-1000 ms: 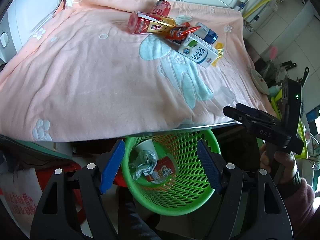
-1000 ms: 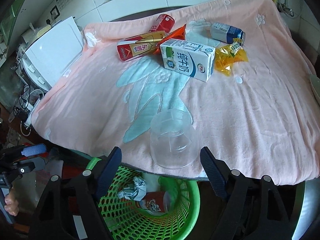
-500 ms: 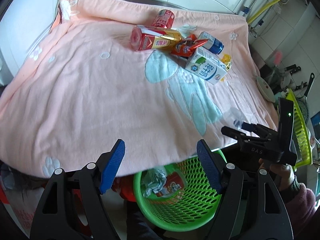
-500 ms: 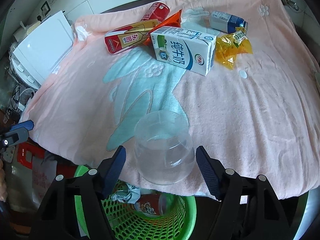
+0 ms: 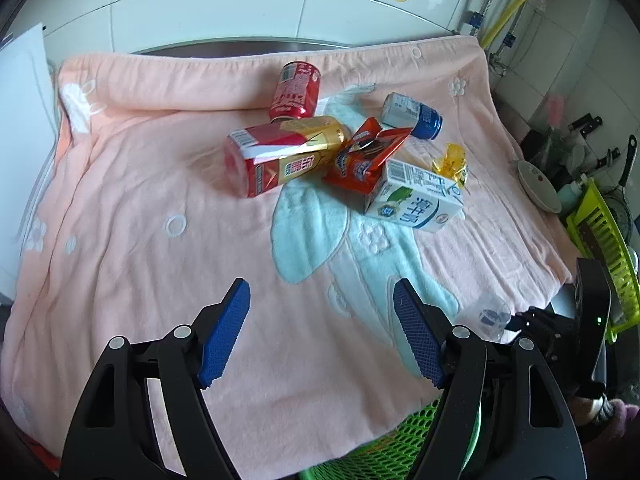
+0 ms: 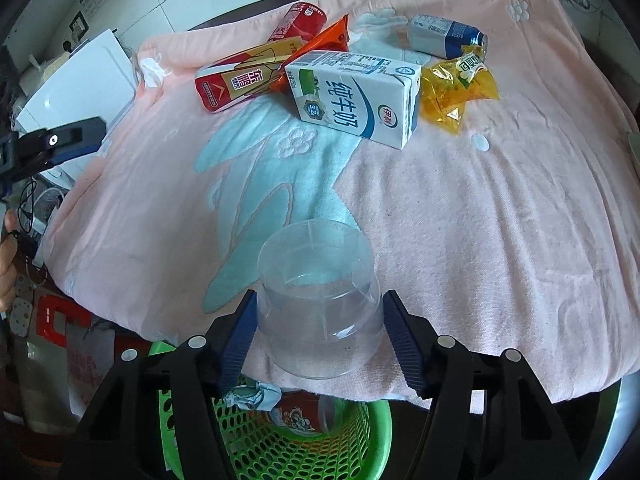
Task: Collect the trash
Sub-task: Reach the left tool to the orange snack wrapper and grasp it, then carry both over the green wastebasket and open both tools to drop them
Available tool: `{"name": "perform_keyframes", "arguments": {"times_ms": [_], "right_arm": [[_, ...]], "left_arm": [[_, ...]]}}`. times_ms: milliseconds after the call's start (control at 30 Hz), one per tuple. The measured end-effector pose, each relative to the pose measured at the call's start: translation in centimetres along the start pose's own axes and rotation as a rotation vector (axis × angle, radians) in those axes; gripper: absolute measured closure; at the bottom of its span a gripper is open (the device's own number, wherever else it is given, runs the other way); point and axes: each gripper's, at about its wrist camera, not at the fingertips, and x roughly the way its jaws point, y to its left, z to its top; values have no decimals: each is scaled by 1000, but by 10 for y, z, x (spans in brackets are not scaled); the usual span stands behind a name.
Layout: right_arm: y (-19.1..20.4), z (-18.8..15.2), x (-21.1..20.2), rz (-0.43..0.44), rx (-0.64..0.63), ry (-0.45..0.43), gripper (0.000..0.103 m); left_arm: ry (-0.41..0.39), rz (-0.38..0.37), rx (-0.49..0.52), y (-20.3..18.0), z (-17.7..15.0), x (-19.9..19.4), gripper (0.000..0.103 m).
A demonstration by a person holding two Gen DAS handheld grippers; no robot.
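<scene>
Gripper (image 6: 320,340) now against cup (image 6: 318,300)

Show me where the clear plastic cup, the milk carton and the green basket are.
clear plastic cup (image 6: 318,304), right wrist view, its side wall
milk carton (image 6: 356,98), right wrist view, its printed front face
green basket (image 6: 264,444), right wrist view, its mesh wall

White tiled wall (image 5: 240,8), daylit kitchen counter (image 5: 568,152).
</scene>
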Motion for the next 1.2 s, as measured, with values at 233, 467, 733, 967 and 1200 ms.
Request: {"name": "perform_keyframes", "arguments": {"times_ms": [233, 467, 733, 967, 1200], "right_arm": [[1, 3, -13, -4, 28, -31, 42], [0, 8, -22, -12, 54, -52, 42], [1, 13, -26, -17, 77, -61, 42], [-2, 11, -27, -19, 95, -62, 42], [-1, 7, -30, -18, 105, -68, 42]], "left_arm": [[-38, -29, 129, -43, 52, 30, 31], [-26, -44, 198, -68, 89, 70, 38], [27, -22, 232, -81, 115, 124, 48], [59, 21, 257, -85, 125, 158, 61], [50, -18, 224, -75, 125, 158, 92]]}}
